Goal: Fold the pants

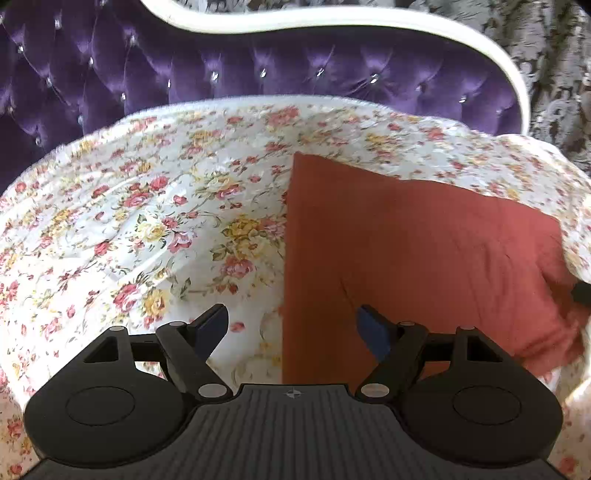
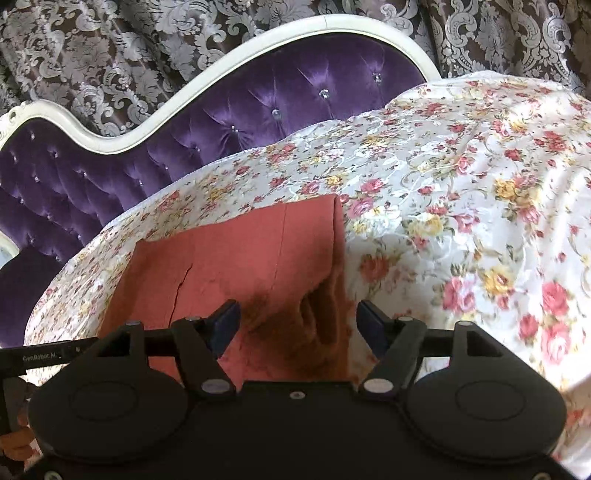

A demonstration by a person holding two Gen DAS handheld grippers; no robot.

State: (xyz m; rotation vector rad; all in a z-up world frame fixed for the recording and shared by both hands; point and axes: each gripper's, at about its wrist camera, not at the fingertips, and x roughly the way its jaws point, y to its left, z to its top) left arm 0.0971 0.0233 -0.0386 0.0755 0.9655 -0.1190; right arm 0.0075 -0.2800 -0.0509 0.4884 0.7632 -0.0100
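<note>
Terracotta cloth, matte and slightly nubby: these are the pants (image 1: 424,258), lying folded into a flat slab on the bed. I am seeing them through the left wrist view as a straight-edged block with a sharp upper corner and a clean vertical left edge; through the right wrist view (image 2: 236,251) they are showing a long lengthwise seam, a shallow crease, and a bunched, puckered patch nearest the camera.

Bedspread (image 1: 147,221): glossy white fabric printed with pink and yellow roses, rippling in soft wrinkles around the pants and mounding up on the right of the right wrist view.

Headboard (image 1: 221,70): deep purple velvet, button-tufted with small crystal studs, bordered by a curving cream frame (image 1: 332,22).

Curtain (image 2: 110,48): dark brown, woven with a silver-grey damask scroll.

Left gripper (image 1: 293,326): I am holding it with its jaws standing wide, the blue pads (image 1: 212,328) clamping nothing; the left edge of the pants is running up between them, one finger over the bedspread, the other over the cloth.

Right gripper (image 2: 297,325): black plastic linkage, jaws spread wide, nothing pinched; the puckered part of the pants is lying between and beyond its fingers. Whether the tips are brushing the cloth, I cannot tell.
</note>
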